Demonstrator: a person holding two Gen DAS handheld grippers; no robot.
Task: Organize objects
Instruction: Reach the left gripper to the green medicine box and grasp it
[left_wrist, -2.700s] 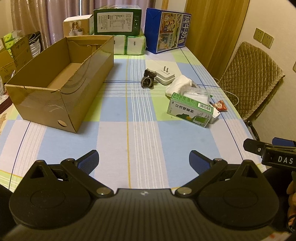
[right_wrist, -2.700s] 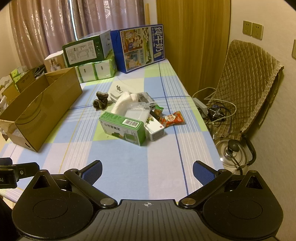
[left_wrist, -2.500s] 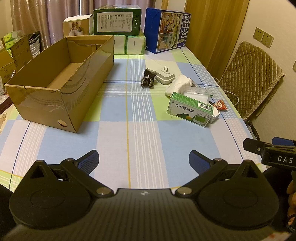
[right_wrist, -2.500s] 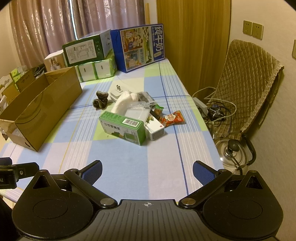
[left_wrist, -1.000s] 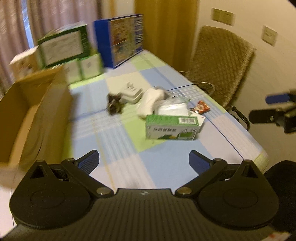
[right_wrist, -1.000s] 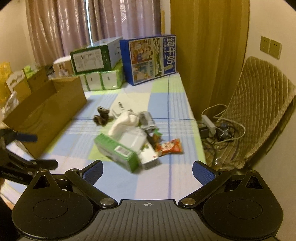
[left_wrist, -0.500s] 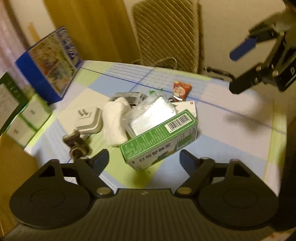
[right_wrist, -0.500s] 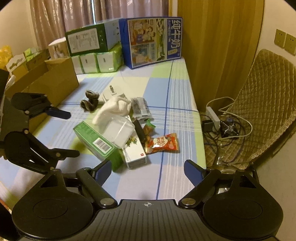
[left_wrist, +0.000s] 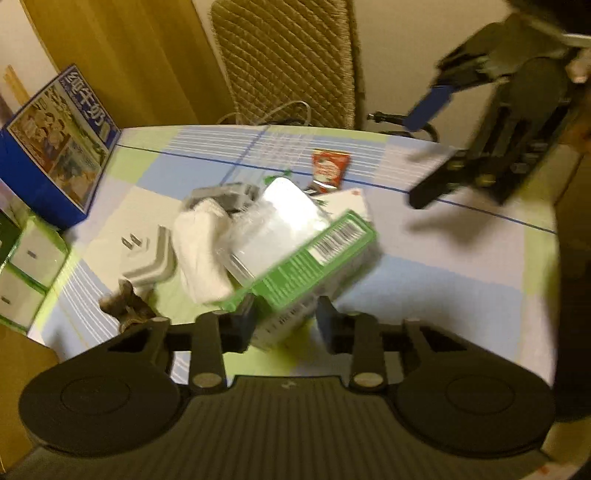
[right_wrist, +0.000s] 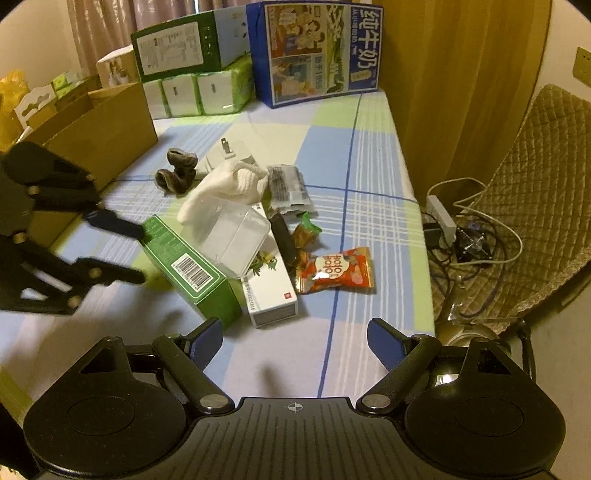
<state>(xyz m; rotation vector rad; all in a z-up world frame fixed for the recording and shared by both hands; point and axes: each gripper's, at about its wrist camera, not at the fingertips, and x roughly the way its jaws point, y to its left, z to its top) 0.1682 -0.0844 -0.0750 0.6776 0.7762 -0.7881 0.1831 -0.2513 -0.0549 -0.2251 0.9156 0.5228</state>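
Apparently barcoded green box (left_wrist: 314, 258) between left tool (left_wrist: 282, 321) fingers

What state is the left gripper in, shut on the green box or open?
Closing, contact unclear. The left gripper straddles one end of the green box, which lies flat on the table; motion blur hides whether the pads touch.

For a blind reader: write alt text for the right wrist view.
The left gripper closes around the end of a green box in a clutter pile on a checked table. The right gripper hangs open in front; a red snack packet lies nearby.
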